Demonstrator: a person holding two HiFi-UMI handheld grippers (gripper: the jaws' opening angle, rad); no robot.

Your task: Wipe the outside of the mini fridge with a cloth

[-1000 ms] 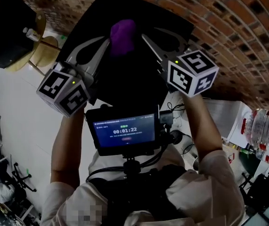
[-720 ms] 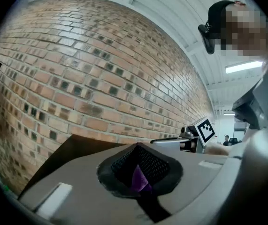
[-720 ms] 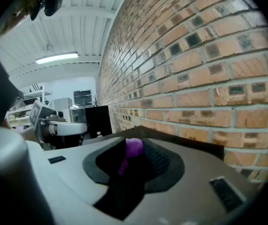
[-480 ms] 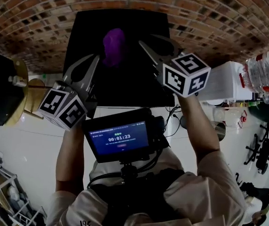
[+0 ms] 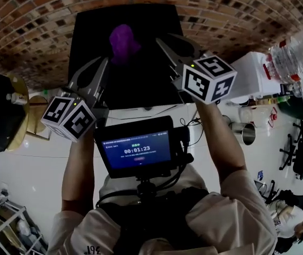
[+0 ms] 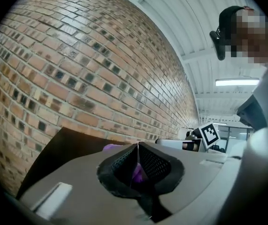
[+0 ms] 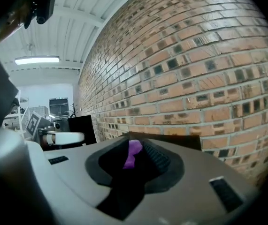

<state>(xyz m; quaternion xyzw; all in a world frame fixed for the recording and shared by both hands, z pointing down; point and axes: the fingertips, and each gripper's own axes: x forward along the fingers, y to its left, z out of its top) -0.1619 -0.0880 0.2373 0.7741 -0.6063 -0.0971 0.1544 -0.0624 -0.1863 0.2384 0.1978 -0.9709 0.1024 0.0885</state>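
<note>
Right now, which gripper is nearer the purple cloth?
Left. The left gripper, shut, has its tips by the near-left edge of the purple cloth; the right gripper, whose jaws have just been closing on nothing, stands apart to its right.

Brick wall [image 5: 236,9] just behind fridge [image 5: 140,89] — bare top beside purple cloth [image 5: 122,41].

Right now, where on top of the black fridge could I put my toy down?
The fridge top is bare between the purple cloth and its front edge. Beside the fridge at right it is crowded: water bottles, a metal cup.
</note>
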